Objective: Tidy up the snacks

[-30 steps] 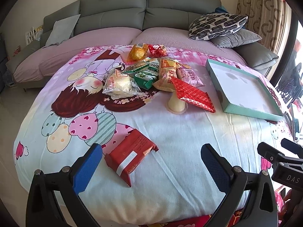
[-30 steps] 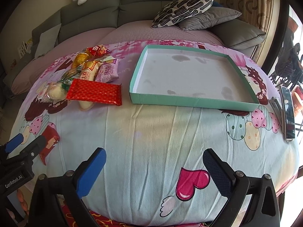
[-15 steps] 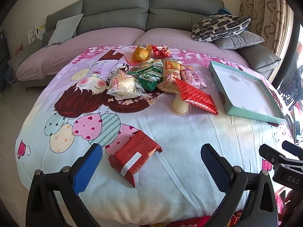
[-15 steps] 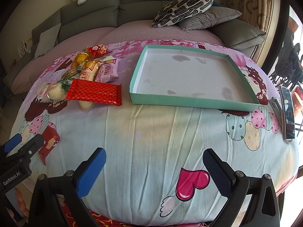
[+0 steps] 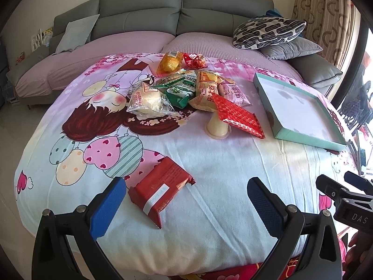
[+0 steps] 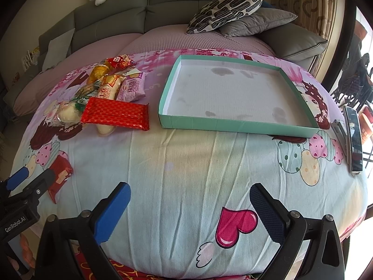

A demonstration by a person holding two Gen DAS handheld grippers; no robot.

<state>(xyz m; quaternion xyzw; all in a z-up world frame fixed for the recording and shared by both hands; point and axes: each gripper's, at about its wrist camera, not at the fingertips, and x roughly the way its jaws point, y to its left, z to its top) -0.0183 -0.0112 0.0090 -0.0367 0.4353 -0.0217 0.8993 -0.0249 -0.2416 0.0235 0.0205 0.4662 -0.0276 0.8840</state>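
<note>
Nothing has been organized yet, as far as can be judged: the shallow teal cardboard tray with a white floor sits empty on the cartoon-print cloth covering the bench. Every snack lies outside it. A heap of crinkly plastic-wrapped snack packets rests well left of the tray, with a long red patterned foil packet tilted on a pale upside-down jelly cup at its near edge. A lone red rectangular wafer packet lies just ahead of the left tongs, nearer their left finger; they are spread wide and empty. The right tongs are likewise spread, holding nothing, over bare cloth in front of the tray.
</note>
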